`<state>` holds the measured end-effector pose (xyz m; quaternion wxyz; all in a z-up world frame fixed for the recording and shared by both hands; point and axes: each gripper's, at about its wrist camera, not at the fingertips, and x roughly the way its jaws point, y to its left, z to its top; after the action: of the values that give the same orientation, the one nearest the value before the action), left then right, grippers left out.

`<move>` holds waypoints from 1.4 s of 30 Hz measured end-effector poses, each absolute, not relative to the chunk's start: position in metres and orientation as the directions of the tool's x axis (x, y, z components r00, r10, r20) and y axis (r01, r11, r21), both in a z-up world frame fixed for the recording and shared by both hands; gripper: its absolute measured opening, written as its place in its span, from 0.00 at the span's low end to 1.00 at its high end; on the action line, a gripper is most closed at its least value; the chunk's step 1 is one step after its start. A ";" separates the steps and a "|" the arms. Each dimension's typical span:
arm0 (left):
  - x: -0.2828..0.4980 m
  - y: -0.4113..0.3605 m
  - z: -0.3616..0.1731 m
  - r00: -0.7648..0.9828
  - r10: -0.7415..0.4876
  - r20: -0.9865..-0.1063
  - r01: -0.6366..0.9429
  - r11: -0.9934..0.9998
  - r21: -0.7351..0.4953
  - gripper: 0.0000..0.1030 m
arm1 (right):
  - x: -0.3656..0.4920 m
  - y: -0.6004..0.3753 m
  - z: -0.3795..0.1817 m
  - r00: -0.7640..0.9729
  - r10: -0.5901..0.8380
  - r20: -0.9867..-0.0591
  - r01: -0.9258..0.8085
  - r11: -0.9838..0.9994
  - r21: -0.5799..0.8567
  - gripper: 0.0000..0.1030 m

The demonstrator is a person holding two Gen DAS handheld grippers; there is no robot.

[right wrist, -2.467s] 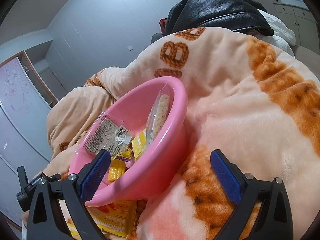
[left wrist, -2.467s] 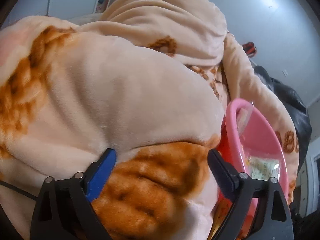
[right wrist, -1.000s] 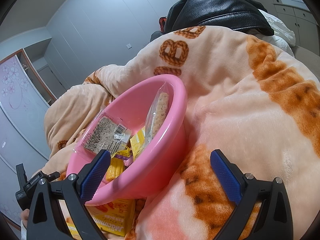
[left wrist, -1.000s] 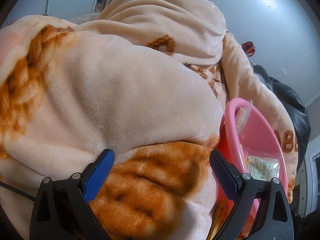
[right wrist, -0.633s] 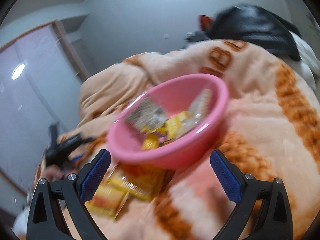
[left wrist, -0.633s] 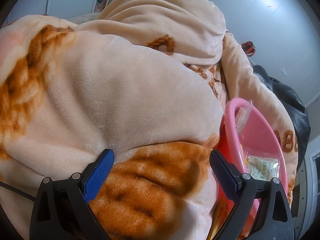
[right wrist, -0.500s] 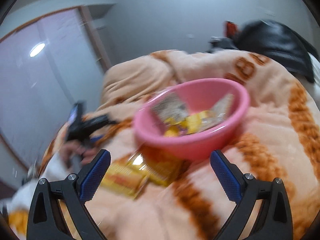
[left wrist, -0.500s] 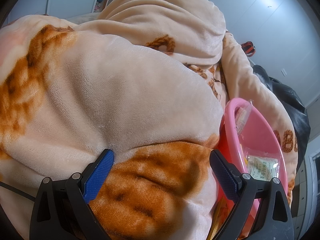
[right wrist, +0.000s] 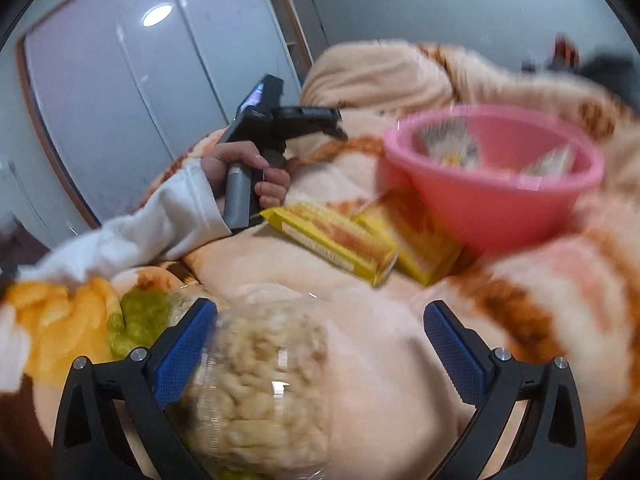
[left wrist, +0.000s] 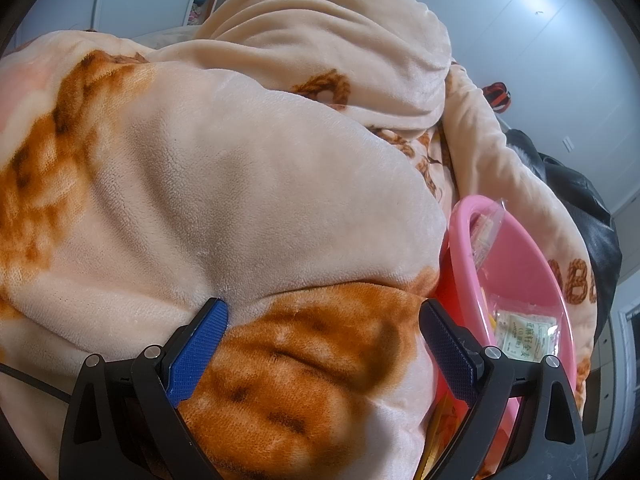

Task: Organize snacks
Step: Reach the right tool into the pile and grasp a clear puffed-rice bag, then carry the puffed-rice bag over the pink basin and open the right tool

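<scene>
1. The pink bowl (right wrist: 496, 200) sits on the peach-and-orange fleece blanket (right wrist: 384, 360) and already holds several packets, among them a clear-wrapped one with a white label (left wrist: 524, 334); it serves here as the landmark.
2. The right-wrist view has swung sharply: a second ago it faced the bowl close up, and now the bowl lies far off at upper right while a clear bag of puffed rice crackers (right wrist: 256, 376) fills the near foreground. The frame is motion-blurred.
3. That swing suggests the right gripper (right wrist: 320, 344) has turned away from the bowl to fetch the next snack. Its jaws stand wide, the bag against its left pad and nothing gripped.
4. Two yellow biscuit packs (right wrist: 332, 236) lie on the blanket touching the bowl's near side, one partly under it; they remain outside it.
5. The left gripper (left wrist: 320, 344) has not moved over the last seconds: jaws wide and empty, resting low on the blanket just left of the bowl. The person's hand (right wrist: 248, 172), in a white sleeve (right wrist: 152, 232), holds it.
6. A yellow-and-green packet (right wrist: 84, 316) lies farthest from the bowl, at the left edge.
7. Blanket folds and the slippery bag may make the pickup awkward; nothing solid blocks the path back to the bowl.
</scene>
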<state>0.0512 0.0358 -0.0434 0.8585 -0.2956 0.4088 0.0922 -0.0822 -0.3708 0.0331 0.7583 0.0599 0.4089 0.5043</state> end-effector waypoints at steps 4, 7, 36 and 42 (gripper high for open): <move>0.050 0.036 -0.043 0.649 -0.084 -0.756 -0.400 0.808 -0.432 0.92 | -0.086 -0.365 0.038 0.120 0.827 -0.549 -0.718 0.454 0.528 0.91; 0.051 0.035 -0.043 0.648 -0.083 -0.757 -0.400 0.809 -0.430 0.92 | -0.095 -0.366 0.045 0.144 0.845 -0.516 -0.750 0.433 0.500 0.78; 0.052 0.032 -0.044 0.646 -0.083 -0.759 -0.401 0.809 -0.430 0.93 | -0.029 -0.418 0.076 0.472 0.809 -0.352 -0.503 0.574 0.646 0.34; 0.052 0.032 -0.045 0.647 -0.084 -0.758 -0.401 0.809 -0.431 0.93 | -0.080 -0.418 0.073 0.368 0.855 -0.366 -0.659 0.517 0.546 0.83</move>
<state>0.0519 0.0318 -0.0451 0.8580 -0.2953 0.4100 0.0923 -0.0798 -0.4175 0.0731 0.8124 0.1555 0.3142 0.4659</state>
